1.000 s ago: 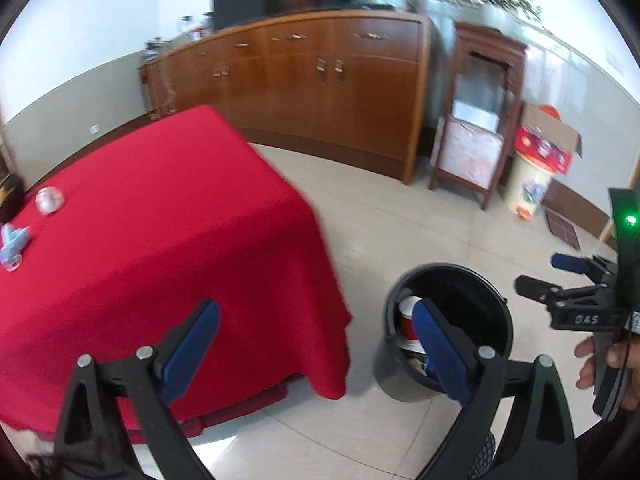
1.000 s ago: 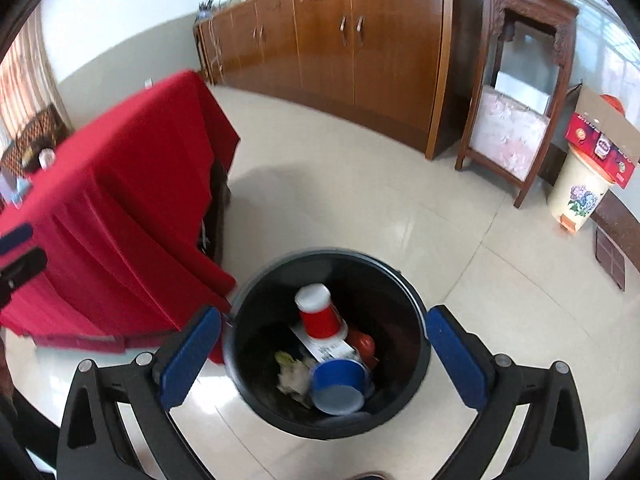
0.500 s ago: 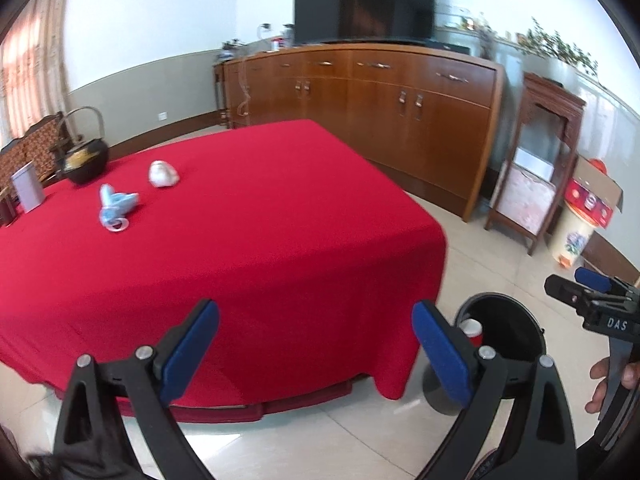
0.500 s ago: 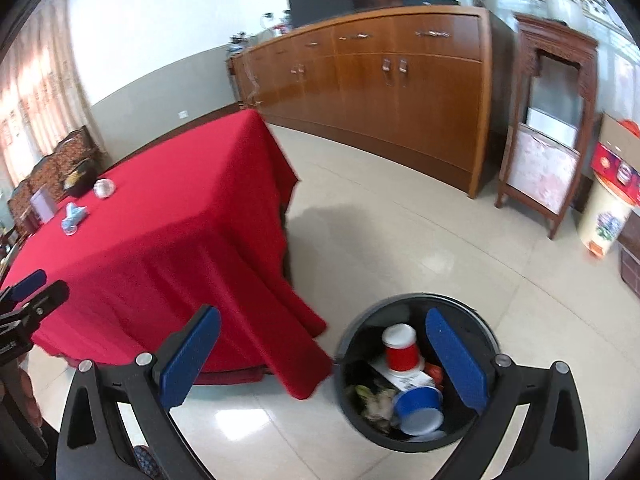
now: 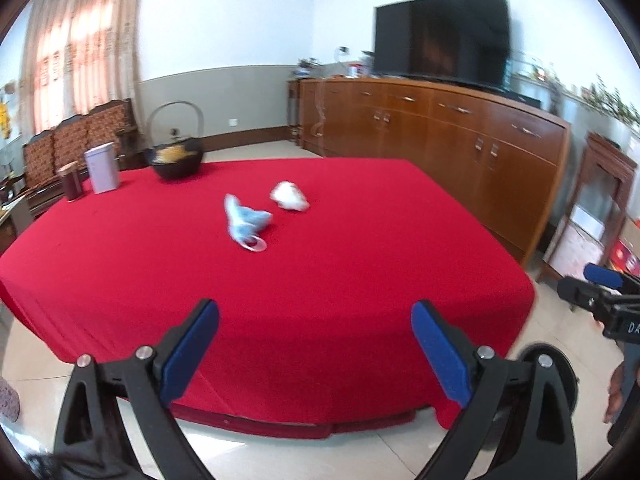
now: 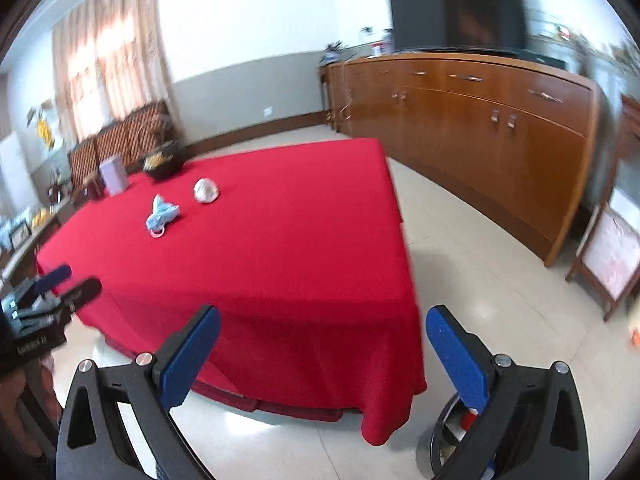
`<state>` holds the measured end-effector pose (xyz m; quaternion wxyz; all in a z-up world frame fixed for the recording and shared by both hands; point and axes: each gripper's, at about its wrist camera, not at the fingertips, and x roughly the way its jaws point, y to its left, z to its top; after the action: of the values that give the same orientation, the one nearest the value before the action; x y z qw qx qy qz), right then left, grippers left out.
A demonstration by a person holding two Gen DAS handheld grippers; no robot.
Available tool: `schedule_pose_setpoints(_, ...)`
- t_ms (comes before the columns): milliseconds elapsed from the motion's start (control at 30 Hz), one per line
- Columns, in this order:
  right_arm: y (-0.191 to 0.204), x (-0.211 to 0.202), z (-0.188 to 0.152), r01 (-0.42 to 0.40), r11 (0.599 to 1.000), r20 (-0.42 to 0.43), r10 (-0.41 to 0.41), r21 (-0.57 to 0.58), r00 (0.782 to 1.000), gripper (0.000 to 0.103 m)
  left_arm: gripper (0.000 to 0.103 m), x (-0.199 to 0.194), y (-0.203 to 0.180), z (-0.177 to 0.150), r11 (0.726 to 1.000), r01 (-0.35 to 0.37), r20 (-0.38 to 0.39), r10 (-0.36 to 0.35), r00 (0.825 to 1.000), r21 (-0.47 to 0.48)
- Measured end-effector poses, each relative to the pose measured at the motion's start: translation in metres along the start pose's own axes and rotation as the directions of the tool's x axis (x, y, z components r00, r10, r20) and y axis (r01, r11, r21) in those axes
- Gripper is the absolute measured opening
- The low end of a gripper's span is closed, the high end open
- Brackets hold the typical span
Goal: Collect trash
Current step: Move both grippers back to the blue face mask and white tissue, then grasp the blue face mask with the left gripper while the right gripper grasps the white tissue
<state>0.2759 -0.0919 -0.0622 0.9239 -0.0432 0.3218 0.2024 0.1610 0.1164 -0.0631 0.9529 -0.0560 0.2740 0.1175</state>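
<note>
A crumpled light-blue mask (image 5: 246,222) and a crumpled white wad (image 5: 290,197) lie near the middle of the red-clothed table (image 5: 360,240); both also show in the right wrist view, the mask (image 6: 162,214) and the wad (image 6: 206,191). My left gripper (image 5: 316,350) is open and empty at the table's near edge. My right gripper (image 6: 326,356) is open and empty by the table's corner. The black trash bin (image 6: 452,436) stands on the floor behind my right finger, with trash inside; its rim shows in the left wrist view (image 5: 560,364).
A dark basket (image 5: 176,158), a pale canister (image 5: 102,168) and a dark jar (image 5: 72,180) stand at the table's far side. A long wooden sideboard (image 5: 460,136) with a TV lines the wall. Wooden chairs (image 5: 80,136) stand beyond the table.
Both grippers have swung up and left from over the trash bin toward the table. The bin has dropped to the lower right of both views; the mask and wad are now central.
</note>
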Motion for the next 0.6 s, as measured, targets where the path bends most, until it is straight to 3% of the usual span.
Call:
schedule_pose_setpoints(167, 0.037, 0.043, 0.041, -0.038, 0.998, -0.017, 0.037, -0.057, 0.999, 0.103, 0.090, 0.030, 0.037, 0.026, 0.998, -0.052, 0.001, 0.052, 0.999, -0.028)
schedule_pose_setpoints(333, 0.074, 0.097, 0.071, -0.078, 0.989, -0.050, 0.072, -0.124, 0.996, 0.100, 0.076, 0.087, 0.058, 0.043, 0.998, -0.053, -0.080, 0.051, 0.996, -0.024)
schedule_pose_setpoints(400, 0.088, 0.124, 0.083, -0.105, 0.985, -0.077, 0.095, -0.135, 0.993, 0.089, 0.070, 0.106, 0.059, 0.045, 0.999, -0.050, -0.106, 0.049, 0.993, -0.012)
schedule_pose_setpoints(533, 0.110, 0.169, 0.102, -0.141, 0.977, -0.116, 0.124, -0.159, 0.986, 0.080, 0.068, 0.143, 0.063, 0.052, 0.999, -0.032, -0.157, 0.027, 0.987, -0.032)
schedule_pose_setpoints(600, 0.119, 0.189, 0.112, -0.154, 0.974, -0.129, 0.133, -0.165, 0.983, 0.077, 0.052, 0.162, 0.063, 0.055, 0.999, -0.014, -0.197, 0.006, 0.980, -0.037)
